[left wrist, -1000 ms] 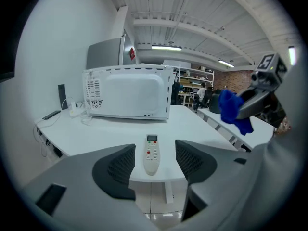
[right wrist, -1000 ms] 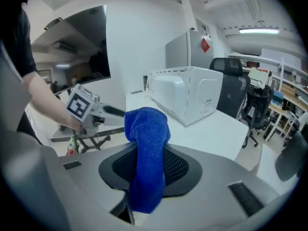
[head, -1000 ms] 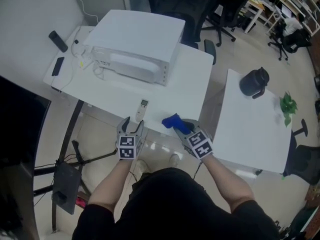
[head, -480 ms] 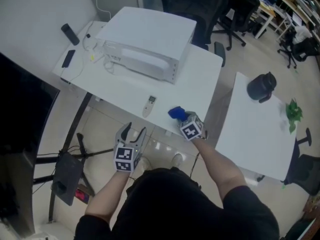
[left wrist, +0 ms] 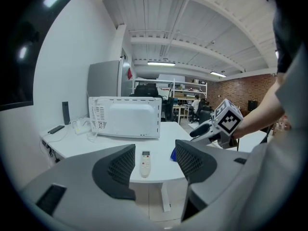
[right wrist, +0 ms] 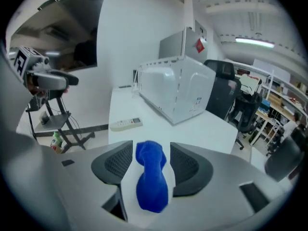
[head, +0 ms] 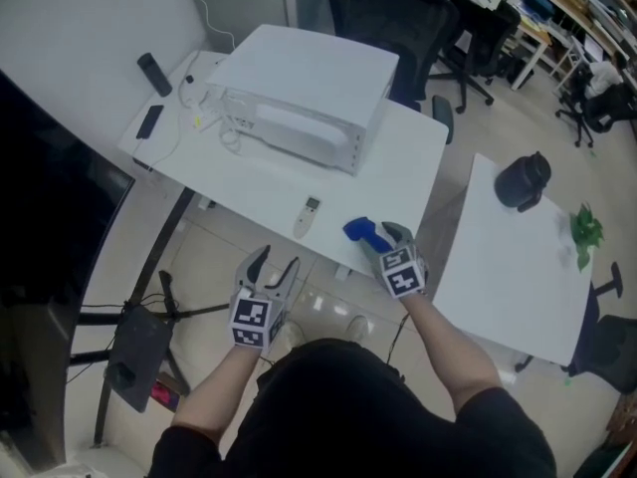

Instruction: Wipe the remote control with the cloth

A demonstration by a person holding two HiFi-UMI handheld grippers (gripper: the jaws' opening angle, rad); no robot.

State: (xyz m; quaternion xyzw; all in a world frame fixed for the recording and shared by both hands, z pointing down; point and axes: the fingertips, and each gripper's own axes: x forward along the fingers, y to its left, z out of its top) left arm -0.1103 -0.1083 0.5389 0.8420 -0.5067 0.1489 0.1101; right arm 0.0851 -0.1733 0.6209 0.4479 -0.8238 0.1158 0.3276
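Blue rolled-up cloth (head: 364, 233); lies on the table (head: 249, 182) edge in front of the microwave (head: 299, 93), per head view, slim white remote control (head: 310, 216) just left. Clear only in right gripper view: right gripper (right wrist: 151, 148) wide, jaws just opened, cloth loose between, ungripped. Left gripper view: left gripper (left wrist: 155, 150) open, empty, facing the microwave.

Cloth (head: 363, 233): solid royal blue, ahead-right of left gripper (head: 277, 258). Remote control (head: 308, 216): white, straight ahead. Marker cube (head: 251, 320): black-and-white squares. Table (head: 249, 182): white
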